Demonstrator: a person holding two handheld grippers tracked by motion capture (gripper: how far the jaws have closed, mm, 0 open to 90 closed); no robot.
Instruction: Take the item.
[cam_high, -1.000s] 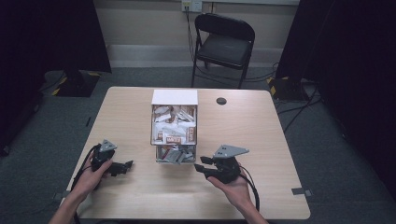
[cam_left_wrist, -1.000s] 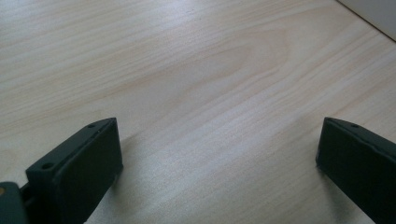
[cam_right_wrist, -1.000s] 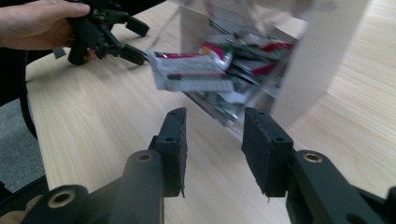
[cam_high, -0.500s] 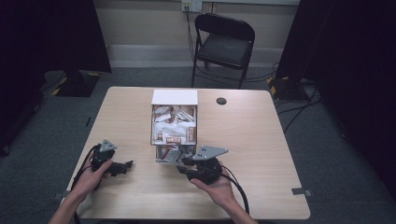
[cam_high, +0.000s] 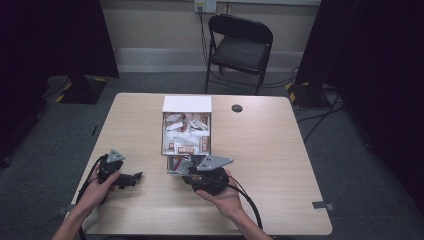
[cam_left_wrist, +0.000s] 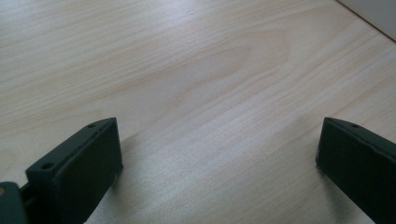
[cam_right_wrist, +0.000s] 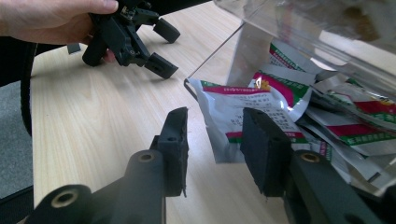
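Reaching right gripper (cam_right_wrist: 212, 149) toward foil sachet (cam_right_wrist: 247, 109) at open front of clear box (cam_high: 186, 131) mid-worktop (cam_high: 280, 150); fingers (cam_right_wrist: 175, 140) apart, straddling sachet's corner, not gripping. Likely pick step. Needing slight advance, then close. Resting left gripper (cam_high: 131, 179) aside, fingers (cam_left_wrist: 79, 161) wide apart, empty.

A person's two forearms reach in from the near edge. The left hand (cam_high: 97, 186) grips the left hand-held gripper (cam_high: 131, 178) low over the table (cam_high: 280, 165), its jaws spread wide and empty. The right hand (cam_high: 222, 194) cradles the right hand-held gripper (cam_high: 176, 165) from below, pointing left and forward, its jaws partly apart with nothing between them.
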